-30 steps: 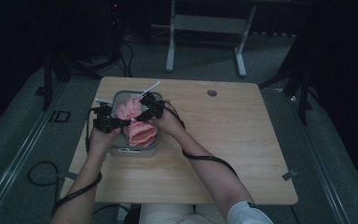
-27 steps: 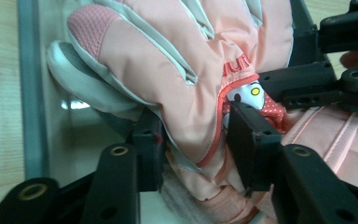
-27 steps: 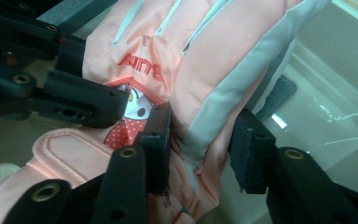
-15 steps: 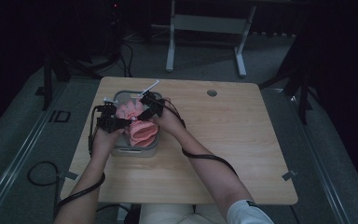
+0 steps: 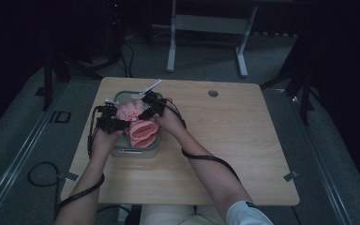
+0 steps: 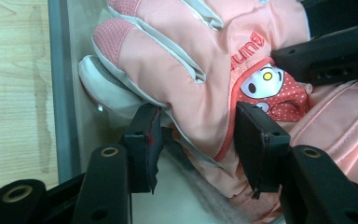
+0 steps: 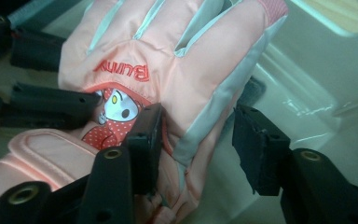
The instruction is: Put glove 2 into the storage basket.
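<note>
Both grippers have edged a little nearer the person over the last second, and the pink bundle between them has shifted with them, sitting lower in the grey bin on the desk.

That bundle is a pair of pink gloves; the upper glove, with a cartoon bunny patch on its back, lies inside the bin against its wall. The left gripper has its fingers spread around the edge of the glove near the patch, one finger tucked under the fabric by the thumb and the other against the cuff side; they bracket it and I cannot tell that they squeeze it. The right gripper is also spread: one finger rests on the glove just beside the patch, the other stands apart over bare bin floor, pinching nothing.

My worry is a shallow bite. If either gripper closes on only the outer padded layer, the slick fabric could slide free, or the lower glove could drag along and snag on the bin's rim.
</note>
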Action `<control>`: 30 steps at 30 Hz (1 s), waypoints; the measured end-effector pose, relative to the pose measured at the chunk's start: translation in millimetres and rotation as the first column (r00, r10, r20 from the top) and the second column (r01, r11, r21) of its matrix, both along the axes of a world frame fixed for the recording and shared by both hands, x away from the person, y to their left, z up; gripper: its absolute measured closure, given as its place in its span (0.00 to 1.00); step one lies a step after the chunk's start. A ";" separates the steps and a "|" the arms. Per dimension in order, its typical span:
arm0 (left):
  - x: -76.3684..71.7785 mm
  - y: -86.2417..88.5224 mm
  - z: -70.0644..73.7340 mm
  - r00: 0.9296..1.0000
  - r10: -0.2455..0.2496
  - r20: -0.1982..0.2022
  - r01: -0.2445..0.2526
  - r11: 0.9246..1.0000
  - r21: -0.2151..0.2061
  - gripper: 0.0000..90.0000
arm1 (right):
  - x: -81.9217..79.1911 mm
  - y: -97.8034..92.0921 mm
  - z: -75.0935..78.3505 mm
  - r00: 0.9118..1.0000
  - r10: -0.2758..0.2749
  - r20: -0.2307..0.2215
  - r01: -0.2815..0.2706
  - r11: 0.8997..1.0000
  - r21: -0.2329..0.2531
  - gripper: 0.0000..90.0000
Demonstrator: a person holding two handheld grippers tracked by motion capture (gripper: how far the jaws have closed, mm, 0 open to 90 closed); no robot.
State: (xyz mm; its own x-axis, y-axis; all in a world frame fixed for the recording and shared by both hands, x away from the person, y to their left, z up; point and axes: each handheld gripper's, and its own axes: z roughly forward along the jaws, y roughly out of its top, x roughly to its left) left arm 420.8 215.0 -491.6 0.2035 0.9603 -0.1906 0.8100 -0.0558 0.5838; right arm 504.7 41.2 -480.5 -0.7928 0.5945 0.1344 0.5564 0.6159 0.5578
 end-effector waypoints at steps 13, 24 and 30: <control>-8.3 9.0 22.4 0.998 0.028 0.060 -0.026 0.999 -0.034 0.51 | -2.0 -4.7 16.9 1.000 0.023 -0.019 -0.021 0.994 0.112 0.61; -20.6 16.0 40.1 0.992 0.037 0.124 -0.026 0.996 -0.088 0.46 | -5.5 -5.3 30.9 0.999 0.032 -0.004 -0.031 0.989 0.143 0.59; -27.8 3.9 49.5 0.991 -0.019 0.134 0.024 0.999 -0.033 0.49 | -11.2 -11.1 48.1 0.998 0.053 0.021 -0.056 0.982 0.180 0.54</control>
